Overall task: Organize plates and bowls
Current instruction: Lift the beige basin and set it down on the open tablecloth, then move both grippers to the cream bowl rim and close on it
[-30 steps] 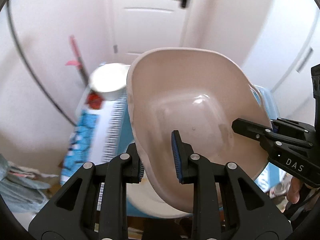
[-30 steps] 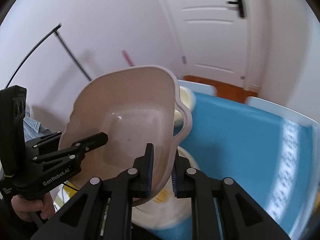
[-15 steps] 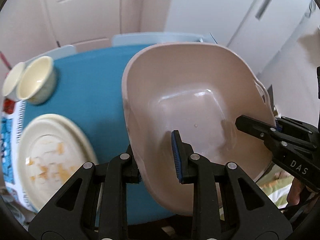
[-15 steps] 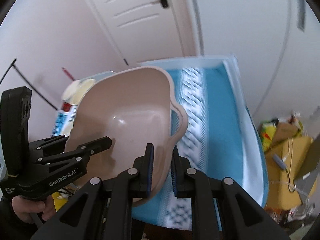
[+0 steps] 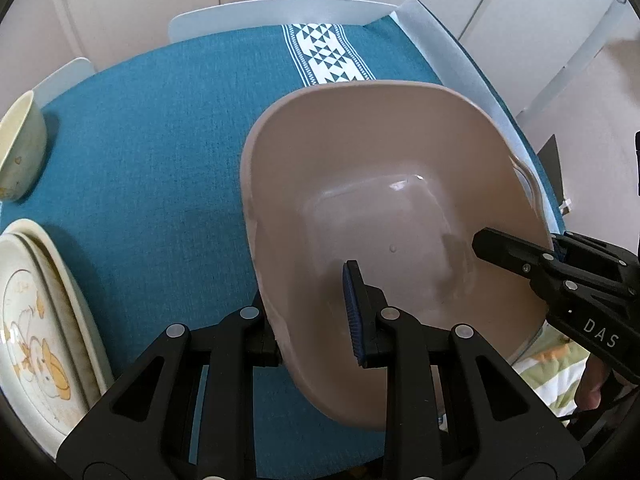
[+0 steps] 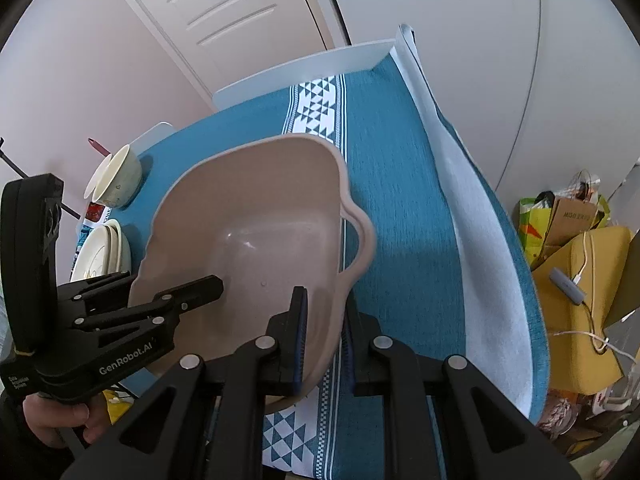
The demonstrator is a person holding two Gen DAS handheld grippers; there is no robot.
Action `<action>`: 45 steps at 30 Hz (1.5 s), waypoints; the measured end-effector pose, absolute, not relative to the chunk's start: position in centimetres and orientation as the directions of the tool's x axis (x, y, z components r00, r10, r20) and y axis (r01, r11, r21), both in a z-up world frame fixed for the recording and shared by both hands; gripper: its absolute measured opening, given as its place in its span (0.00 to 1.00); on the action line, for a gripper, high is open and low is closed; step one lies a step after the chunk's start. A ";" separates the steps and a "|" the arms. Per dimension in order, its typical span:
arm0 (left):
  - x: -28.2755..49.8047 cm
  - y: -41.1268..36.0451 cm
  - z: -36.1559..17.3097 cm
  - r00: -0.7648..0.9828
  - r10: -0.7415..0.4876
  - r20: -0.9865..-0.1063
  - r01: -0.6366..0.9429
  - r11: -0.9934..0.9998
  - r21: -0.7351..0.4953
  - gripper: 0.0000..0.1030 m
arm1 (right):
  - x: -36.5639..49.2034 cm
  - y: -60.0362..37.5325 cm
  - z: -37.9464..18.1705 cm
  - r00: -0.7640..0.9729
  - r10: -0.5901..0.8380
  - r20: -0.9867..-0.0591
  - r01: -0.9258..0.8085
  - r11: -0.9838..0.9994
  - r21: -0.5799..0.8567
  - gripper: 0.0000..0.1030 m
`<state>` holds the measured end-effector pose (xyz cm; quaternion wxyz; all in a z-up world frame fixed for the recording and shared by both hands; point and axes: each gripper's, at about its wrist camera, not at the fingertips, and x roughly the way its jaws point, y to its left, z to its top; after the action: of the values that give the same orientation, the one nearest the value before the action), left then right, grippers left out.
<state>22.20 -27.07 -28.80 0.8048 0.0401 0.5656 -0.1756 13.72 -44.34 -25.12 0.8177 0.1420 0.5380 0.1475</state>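
A beige plastic basin [image 5: 384, 184] with a side handle [image 6: 366, 240] is held tilted above the blue tablecloth [image 5: 160, 140]. My left gripper [image 5: 316, 316] is shut on its near left rim. My right gripper [image 6: 322, 344] is shut on its near right rim; it also shows at the right of the left wrist view [image 5: 560, 276]. Stacked cream plates [image 5: 36, 316] with a cartoon print lie at the table's left edge, also in the right wrist view [image 6: 100, 252]. Cream bowls [image 6: 116, 178] sit behind them; one shows in the left wrist view [image 5: 20, 152].
The tablecloth has a white patterned stripe [image 5: 324, 54] across it. White chair backs [image 5: 256, 12] stand at the far side. A white door [image 6: 224, 4] is beyond. Yellow bags and boxes [image 6: 576, 248] lie on the floor to the right of the table.
Both grippers have carried the basin further right and tipped down over the table; the patterned stripe and right table edge now show, and the plates and bowls have slid to the left.
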 end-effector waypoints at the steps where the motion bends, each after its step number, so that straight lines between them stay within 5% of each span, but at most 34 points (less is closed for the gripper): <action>1: 22.2 -27.1 -28.9 0.305 -0.232 -0.924 0.325 0.937 -0.128 0.21 | 13.7 -44.5 -25.2 0.378 0.402 -0.834 -0.083 0.912 0.401 0.14; 9: 22.2 -27.8 -29.4 0.287 -0.204 -0.936 0.334 0.937 -0.101 0.21 | 14.1 -44.7 -26.1 0.367 0.431 -0.824 -0.053 0.894 0.445 0.15; 13: 22.0 -27.7 -29.3 0.279 -0.204 -0.938 0.337 0.936 -0.103 0.22 | 13.9 -45.1 -26.1 0.386 0.433 -0.815 -0.032 0.889 0.457 0.52; 19: 22.1 -28.0 -29.4 0.277 -0.199 -0.940 0.345 0.934 -0.096 0.25 | 13.8 -45.3 -26.0 0.396 0.435 -0.808 -0.015 0.883 0.468 0.54; 20: 22.2 -28.1 -29.4 0.279 -0.198 -0.939 0.346 0.933 -0.094 0.32 | 13.8 -45.3 -26.0 0.398 0.439 -0.806 -0.014 0.881 0.473 0.54; 23: 21.8 -27.9 -28.6 0.310 -0.202 -0.929 0.345 0.935 -0.089 0.86 | 13.7 -45.2 -25.7 0.405 0.440 -0.801 -0.016 0.880 0.475 0.54; 24: 21.7 -27.8 -28.2 0.328 -0.206 -0.922 0.342 0.936 -0.088 0.92 | 13.6 -45.2 -25.6 0.409 0.441 -0.799 -0.017 0.879 0.476 0.54; 38: 18.7 -23.6 -18.1 0.523 -0.171 -0.835 0.256 0.966 -0.037 0.92 | 12.4 -44.2 -17.4 0.508 0.432 -0.745 -0.144 0.896 0.421 0.55; 39: 18.3 -23.0 -16.7 0.561 -0.159 -0.812 0.238 0.971 -0.025 0.92 | 12.3 -43.8 -16.4 0.517 0.440 -0.734 -0.165 0.893 0.419 0.58; 41: 17.3 -21.1 -13.5 0.667 -0.104 -0.738 0.178 0.984 0.022 1.00 | 12.1 -42.8 -14.1 0.542 0.464 -0.701 -0.218 0.883 0.416 0.96; 45: 16.5 -18.1 -10.5 0.742 0.011 -0.671 0.076 0.992 0.100 1.00 | 12.1 -40.4 -10.1 0.605 0.522 -0.601 -0.335 0.852 0.402 1.00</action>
<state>16.51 -18.11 -10.47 0.9312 0.0606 0.3590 -0.0175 12.12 -40.40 -10.11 0.8871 0.1250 0.3730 0.2414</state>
